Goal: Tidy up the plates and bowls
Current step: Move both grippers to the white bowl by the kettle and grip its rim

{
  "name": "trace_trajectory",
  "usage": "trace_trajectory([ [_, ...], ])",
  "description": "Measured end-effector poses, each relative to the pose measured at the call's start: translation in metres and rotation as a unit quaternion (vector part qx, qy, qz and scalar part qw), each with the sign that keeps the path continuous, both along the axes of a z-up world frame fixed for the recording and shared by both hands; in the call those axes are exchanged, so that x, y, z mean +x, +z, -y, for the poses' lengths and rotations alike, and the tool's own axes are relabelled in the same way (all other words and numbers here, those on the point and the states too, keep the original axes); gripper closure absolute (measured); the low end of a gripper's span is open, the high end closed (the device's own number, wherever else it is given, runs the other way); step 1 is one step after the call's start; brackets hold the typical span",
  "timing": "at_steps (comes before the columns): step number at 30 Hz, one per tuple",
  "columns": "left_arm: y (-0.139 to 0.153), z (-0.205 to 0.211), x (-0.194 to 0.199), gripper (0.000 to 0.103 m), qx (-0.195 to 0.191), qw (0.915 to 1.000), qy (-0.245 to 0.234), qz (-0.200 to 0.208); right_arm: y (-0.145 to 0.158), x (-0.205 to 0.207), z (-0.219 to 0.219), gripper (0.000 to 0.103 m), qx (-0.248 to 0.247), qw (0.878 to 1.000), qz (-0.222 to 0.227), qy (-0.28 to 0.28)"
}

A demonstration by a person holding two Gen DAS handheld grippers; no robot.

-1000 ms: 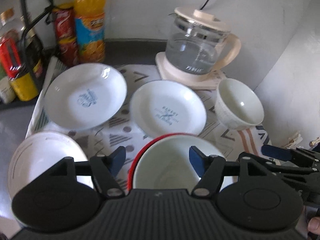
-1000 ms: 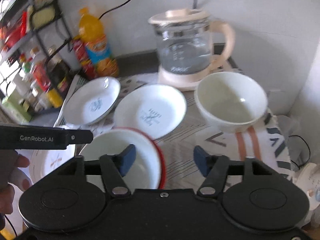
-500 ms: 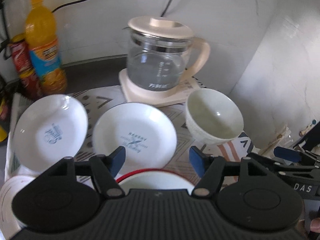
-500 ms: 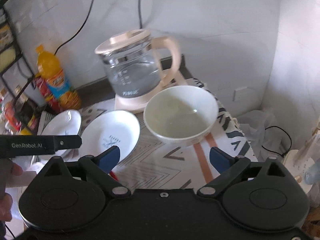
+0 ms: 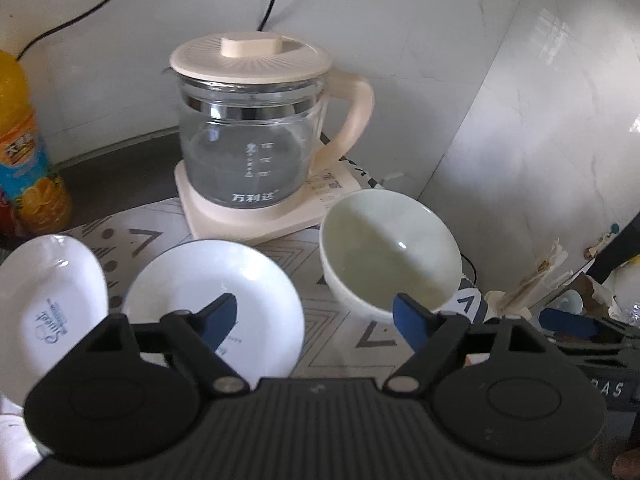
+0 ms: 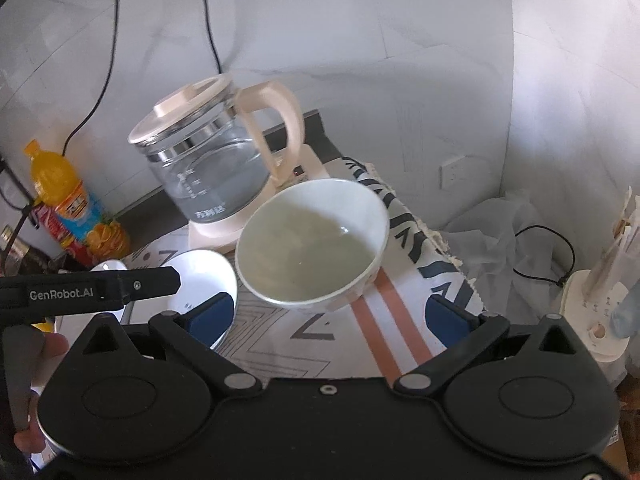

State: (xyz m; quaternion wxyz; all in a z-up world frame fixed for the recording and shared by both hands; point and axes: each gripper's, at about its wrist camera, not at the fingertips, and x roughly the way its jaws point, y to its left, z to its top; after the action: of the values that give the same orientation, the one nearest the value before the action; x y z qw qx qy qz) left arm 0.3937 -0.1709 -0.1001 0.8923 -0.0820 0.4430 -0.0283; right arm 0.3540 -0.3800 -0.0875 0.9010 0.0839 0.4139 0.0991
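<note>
Both grippers are over the patterned mat (image 6: 400, 288), angled down, nothing between the pads. Left gripper (image 5: 316, 314): jaws have just been opening, now spread wide with only mat and dishware behind them; left pad overlaps the near white plate (image 5: 208, 280) in view, right pad sits in front of the bowl's near rim, contact with either can't be confirmed. Right gripper (image 6: 328, 316): jaws have just been opening too, now at their widest, blue pads flanking the space just in front of the white bowl (image 6: 316, 240), not touching it. That bowl stands upright on the mat, empty, just beside the base of the glass kettle (image 6: 208, 164), which sits at the back near the wall with its cream lid on and handle pointing right. Same bowl in the left view (image 5: 388, 252), right of the near plate. A second white plate (image 5: 44, 312) with a blue logo lies left of the first, edges close; touching or not is unclear. Orange drink bottle (image 6: 68, 196) stands at far left by the wall. The left gripper's body, marked GenRobot.AI, crosses the left edge of the right view (image 6: 88, 288), with a person's hand (image 6: 36, 360) on its handle below.
</note>
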Motion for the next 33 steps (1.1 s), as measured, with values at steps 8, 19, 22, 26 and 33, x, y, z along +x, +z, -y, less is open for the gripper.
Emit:
trace_trajectory([
  [8, -0.013, 0.011, 0.031, 0.018, -0.007, 0.9998, -0.019, -0.010, -0.010, 0.020, 0.010, 0.000, 0.000, 1.000, -0.007, -0.030],
  [19, -0.037, 0.016, 0.064, 0.018, -0.011, 0.9991, -0.030, -0.027, -0.029, 0.047, 0.013, 0.005, 0.009, 0.998, -0.022, -0.062],
  [22, -0.045, 0.018, 0.074, 0.020, -0.017, 0.9988, -0.030, -0.034, -0.036, 0.053, 0.013, 0.016, 0.016, 0.997, -0.030, -0.069],
  [26, -0.057, 0.019, 0.084, 0.025, -0.021, 0.9985, -0.019, -0.046, -0.048, 0.064, 0.013, 0.028, 0.028, 0.995, -0.051, -0.079],
  [33, -0.072, 0.020, 0.098, 0.037, -0.012, 0.9984, -0.008, -0.056, -0.062, 0.076, 0.015, 0.042, 0.051, 0.992, -0.075, -0.092],
])
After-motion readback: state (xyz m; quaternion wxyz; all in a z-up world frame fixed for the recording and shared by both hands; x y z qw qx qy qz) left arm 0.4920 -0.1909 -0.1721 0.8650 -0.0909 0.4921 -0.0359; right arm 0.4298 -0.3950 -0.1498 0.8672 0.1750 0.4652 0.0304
